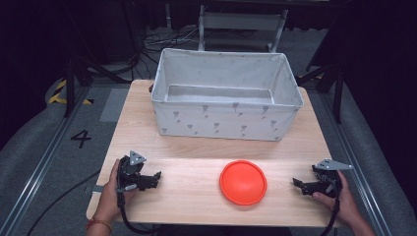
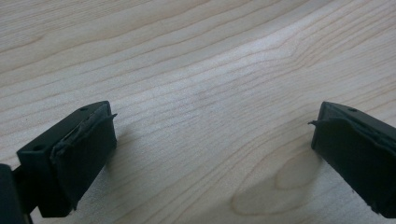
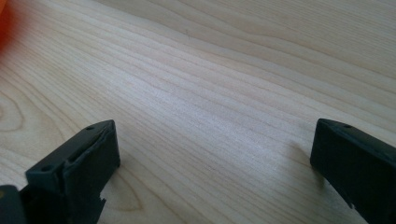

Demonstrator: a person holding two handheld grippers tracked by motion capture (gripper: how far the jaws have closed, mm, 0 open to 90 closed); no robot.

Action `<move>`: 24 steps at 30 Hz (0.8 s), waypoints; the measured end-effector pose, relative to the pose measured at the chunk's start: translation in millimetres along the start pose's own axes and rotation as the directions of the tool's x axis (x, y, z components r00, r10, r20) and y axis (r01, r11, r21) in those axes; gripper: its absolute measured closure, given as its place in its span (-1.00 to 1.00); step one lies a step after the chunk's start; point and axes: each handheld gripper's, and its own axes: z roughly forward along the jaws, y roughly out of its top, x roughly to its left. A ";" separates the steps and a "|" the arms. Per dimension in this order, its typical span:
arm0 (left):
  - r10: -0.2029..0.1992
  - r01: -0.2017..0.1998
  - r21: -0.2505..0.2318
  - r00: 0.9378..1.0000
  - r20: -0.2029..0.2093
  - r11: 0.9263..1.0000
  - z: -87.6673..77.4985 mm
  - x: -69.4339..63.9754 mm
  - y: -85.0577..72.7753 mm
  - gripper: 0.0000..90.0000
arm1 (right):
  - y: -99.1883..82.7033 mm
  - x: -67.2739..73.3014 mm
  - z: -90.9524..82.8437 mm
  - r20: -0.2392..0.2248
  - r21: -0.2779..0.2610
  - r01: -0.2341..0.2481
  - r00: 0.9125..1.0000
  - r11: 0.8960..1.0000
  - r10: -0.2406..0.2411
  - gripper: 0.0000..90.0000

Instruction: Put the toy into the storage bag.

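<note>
Both tongs, left gripper (image 1: pixel 156 175) and right gripper (image 1: pixel 296 182), stand wide open, holding nothing. Between them we note the round orange plastic disc (image 1: pixel 243 182), dome up, no long axis; the right gripper view crops it to a blurred corner (image 3: pixel 5 21).

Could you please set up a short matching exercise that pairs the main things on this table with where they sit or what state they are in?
Things:
1. orange disc
2. fabric bin
3. left gripper
4. right gripper

Places or states:
A. open, at the table's right edge, jaws pointing toward the disc
B. at the far side of the table, nothing inside
C. flat on the wood between the two grippers
D. open, at the table's left edge, nothing between the jaws

Pairs: 1-C, 2-B, 3-D, 4-A
</note>
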 end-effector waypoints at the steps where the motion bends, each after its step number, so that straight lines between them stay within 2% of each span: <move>1: 0.002 -0.002 0.005 1.000 0.003 1.000 -0.7 0.4 -0.2 -0.99 | 0.1 -0.3 0.1 -0.002 -0.001 0.005 1.000 1.000 -0.005 -0.98; 5: 0.029 -0.029 0.001 0.999 0.028 1.000 -0.9 4.0 -0.6 -0.99 | 2.3 0.9 0.1 0.016 0.007 0.019 1.000 1.000 -0.019 -0.97; 7: 0.040 -0.040 0.003 0.998 0.040 0.999 -0.5 5.4 0.1 -0.99 | 2.6 1.2 -0.5 0.006 0.007 0.022 1.000 1.000 -0.022 -0.92; 8: 0.044 -0.044 0.003 0.998 0.043 0.999 -0.3 5.7 0.2 -0.99 | 3.1 1.7 -1.1 0.002 0.006 0.032 0.999 0.999 -0.032 -0.85; 10: 0.056 -0.056 0.007 0.997 0.056 0.998 -0.4 7.1 0.6 -0.99 | 3.9 2.1 -2.8 -0.019 -0.005 0.037 0.999 0.999 -0.037 -0.55; 11: 0.060 -0.060 0.007 0.997 0.058 0.998 -0.4 7.4 0.6 -0.99 | 4.2 3.0 -4.1 -0.031 -0.010 0.035 0.999 0.999 -0.035 -0.51; 13: 0.065 -0.066 0.007 0.996 0.065 0.998 -0.7 7.5 0.4 -0.99 | 4.9 5.3 -6.4 -0.054 -0.012 0.024 0.998 1.000 -0.025 -0.64; 15: 0.091 -0.091 -0.007 0.993 0.081 0.996 -1.7 7.6 -1.7 -0.98 | 6.6 8.4 -9.9 -0.063 -0.022 0.037 0.997 0.999 -0.039 -0.54; 24: 0.102 -0.102 -0.005 0.990 0.093 0.995 -1.3 8.9 -1.3 -0.99 | 16.0 19.0 -16.0 -0.096 -0.052 0.079 0.992 0.996 -0.084 -0.53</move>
